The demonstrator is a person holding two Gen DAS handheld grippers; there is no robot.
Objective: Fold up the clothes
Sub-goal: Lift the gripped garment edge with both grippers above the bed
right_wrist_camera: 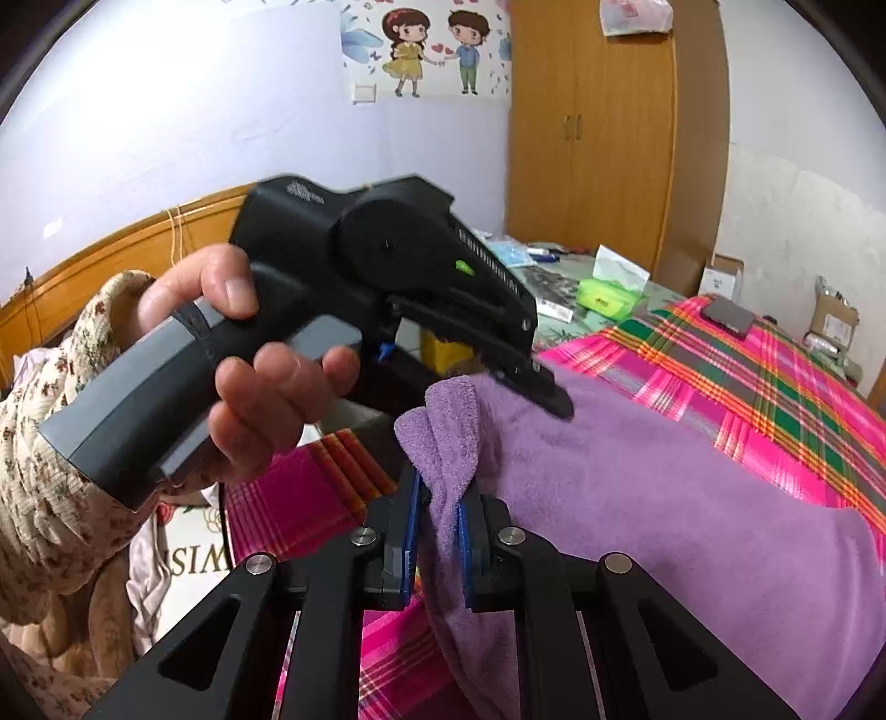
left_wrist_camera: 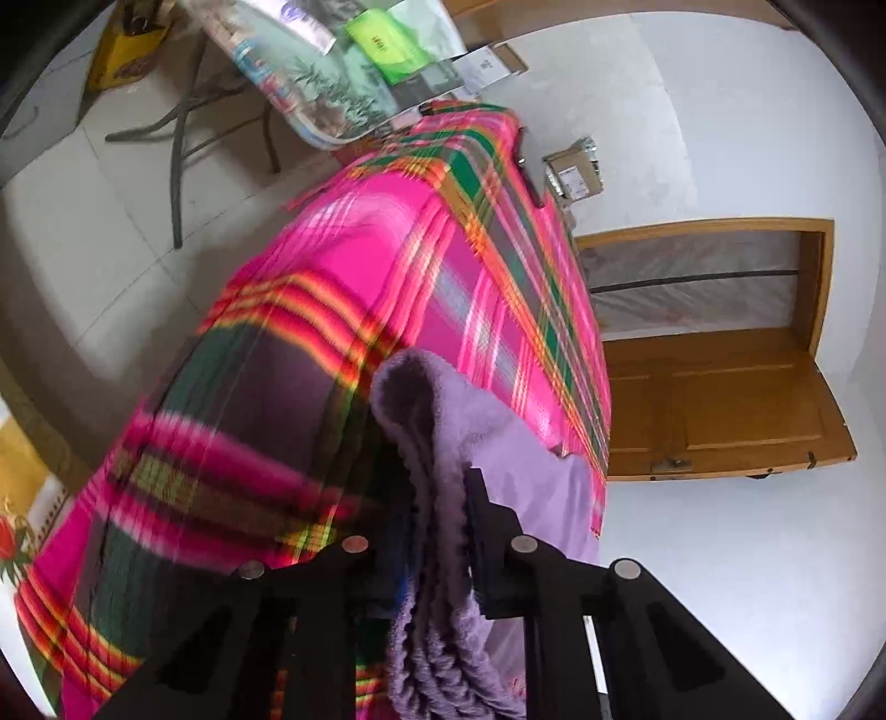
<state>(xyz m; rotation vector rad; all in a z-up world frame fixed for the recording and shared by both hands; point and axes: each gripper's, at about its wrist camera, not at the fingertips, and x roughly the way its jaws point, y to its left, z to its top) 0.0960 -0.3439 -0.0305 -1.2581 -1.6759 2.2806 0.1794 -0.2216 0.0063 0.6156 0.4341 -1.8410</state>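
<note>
1. Two grippers have hold of one purple towel [right_wrist_camera: 637, 498], which lies on the bed with its near edge lifted.
2. Your right gripper [right_wrist_camera: 440, 531] is closed tight on a bunched corner of the towel; the cloth sticks up between the blue pads [right_wrist_camera: 464, 540] and hangs down below them.
3. Your left gripper [left_wrist_camera: 437, 498] is likewise clamped on a folded edge of the towel, with the fabric looping up over the fingers. In the right wrist view your left hand [right_wrist_camera: 243, 354] grips its grey handle and its tip touches the towel's top edge.
4. Under the towel, a pink plaid blanket [left_wrist_camera: 354, 266] with green and orange stripes covers the bed.
5. Past the far end of the bed stands a table [left_wrist_camera: 326, 94] carrying a green packet [left_wrist_camera: 387, 44] and a tissue box [right_wrist_camera: 620, 268].
6. A dark phone [right_wrist_camera: 728, 315] rests on the blanket near its far edge.
7. Around you are a wooden headboard [right_wrist_camera: 127, 249], a wooden wardrobe [right_wrist_camera: 592, 122], a cartoon couple sticker [right_wrist_camera: 432, 50] on the pale wall, a wooden door [left_wrist_camera: 714, 354], and cardboard boxes [right_wrist_camera: 836, 321] by the wall.
</note>
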